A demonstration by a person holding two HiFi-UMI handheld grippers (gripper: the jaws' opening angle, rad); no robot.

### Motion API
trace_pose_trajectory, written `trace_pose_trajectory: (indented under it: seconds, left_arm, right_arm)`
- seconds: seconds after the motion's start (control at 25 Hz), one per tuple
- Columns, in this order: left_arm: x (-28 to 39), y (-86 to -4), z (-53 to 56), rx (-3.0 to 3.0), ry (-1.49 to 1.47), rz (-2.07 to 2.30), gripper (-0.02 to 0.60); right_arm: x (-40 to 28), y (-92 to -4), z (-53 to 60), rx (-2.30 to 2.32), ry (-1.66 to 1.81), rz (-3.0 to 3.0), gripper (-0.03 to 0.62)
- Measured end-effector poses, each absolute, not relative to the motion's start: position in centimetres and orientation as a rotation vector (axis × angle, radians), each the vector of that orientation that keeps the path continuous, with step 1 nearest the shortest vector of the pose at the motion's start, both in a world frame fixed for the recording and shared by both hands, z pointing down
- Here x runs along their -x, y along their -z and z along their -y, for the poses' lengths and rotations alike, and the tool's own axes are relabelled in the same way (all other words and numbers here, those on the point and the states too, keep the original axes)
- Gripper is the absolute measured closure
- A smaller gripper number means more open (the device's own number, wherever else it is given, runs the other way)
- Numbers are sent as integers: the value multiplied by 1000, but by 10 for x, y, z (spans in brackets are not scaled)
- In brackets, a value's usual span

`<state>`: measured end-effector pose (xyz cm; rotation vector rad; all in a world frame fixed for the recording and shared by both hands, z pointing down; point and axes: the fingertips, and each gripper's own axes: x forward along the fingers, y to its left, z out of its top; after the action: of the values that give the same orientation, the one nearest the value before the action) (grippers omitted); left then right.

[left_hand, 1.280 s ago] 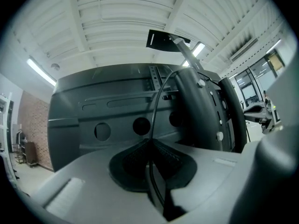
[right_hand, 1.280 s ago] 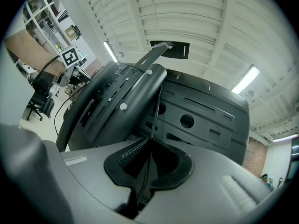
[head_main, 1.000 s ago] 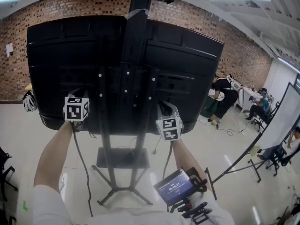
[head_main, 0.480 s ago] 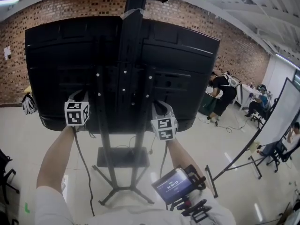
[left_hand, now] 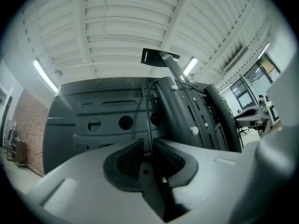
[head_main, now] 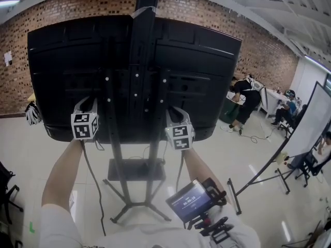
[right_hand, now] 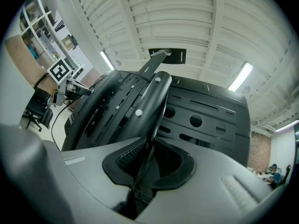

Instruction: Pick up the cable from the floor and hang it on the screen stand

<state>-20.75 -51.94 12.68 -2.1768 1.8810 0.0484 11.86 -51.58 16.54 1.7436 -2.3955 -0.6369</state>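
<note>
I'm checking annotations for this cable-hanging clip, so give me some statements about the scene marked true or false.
The screen is seen from behind. True.
The cable is nowhere near either gripper. False: it runs up between both grippers' jaws.
The left gripper is clamped shut with nothing in it. False: the cable passes between its pads, and its jaws have just been opening.
The right gripper has the cable between its jaws. True; those jaws have just been opening too.
A brick wall stands behind the screen. True.
</note>
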Motion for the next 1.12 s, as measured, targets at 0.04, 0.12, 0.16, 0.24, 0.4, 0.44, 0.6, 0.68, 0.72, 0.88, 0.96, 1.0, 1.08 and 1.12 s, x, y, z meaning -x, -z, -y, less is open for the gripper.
trace_pose_trajectory:
  seconds: [0.04, 0.12, 0.16, 0.24, 0.4, 0.44, 0.6, 0.68, 0.72, 0.88, 0.96, 1.0, 1.08, 1.12]
  left_arm:
    - [207, -130, 518, 2179, -48, -1868, 515]
    - [205, -136, 516, 2193, -49, -1846, 467]
    - [204, -138, 515, 2198, -48, -1835, 444]
    - [201, -142, 512, 2205, -42, -1812, 412]
    - [197, -151, 503, 2212, -32, -1794, 397]
    - [197, -155, 502, 2214, -31, -1798, 397]
    - [201, -170, 496, 2217, -23, -1839, 397]
    - [205, -176, 490, 2214, -21, -1863, 397]
    - [207, -178, 485, 2211, -22, -1874, 397]
    - [211, -183, 460, 2169, -3, -1907, 397]
    - [207, -188, 445, 2135, 39, -1902, 398]
    - [203, -192, 436, 2122, 63, -1891, 399]
    - [195, -200, 418, 2102, 103, -1867, 423]
    - [192, -203, 409, 2091, 116, -1859, 450]
  right_arm:
    - [-118, -168, 516, -1733, 627, 2397, 522]
    - [-116, -174, 517, -1713, 606, 2404, 492]
    - [-116, -177, 518, -1708, 598, 2407, 479]
    - [-116, -182, 518, -1703, 585, 2408, 464]
    - [-120, -190, 516, -1704, 560, 2406, 436]
    - [-121, -192, 515, -1706, 556, 2406, 434]
    - [-124, -192, 507, -1714, 555, 2412, 434]
    - [-125, -193, 501, -1717, 550, 2412, 434]
    - [-127, -194, 497, -1720, 541, 2408, 434]
    - [-129, -191, 475, -1736, 564, 2432, 451]
    - [-131, -194, 462, -1738, 560, 2445, 463]
    - [-132, -197, 455, -1738, 550, 2450, 471]
    - [-131, -206, 442, -1731, 526, 2469, 491]
    - [-129, -213, 436, -1721, 510, 2476, 499]
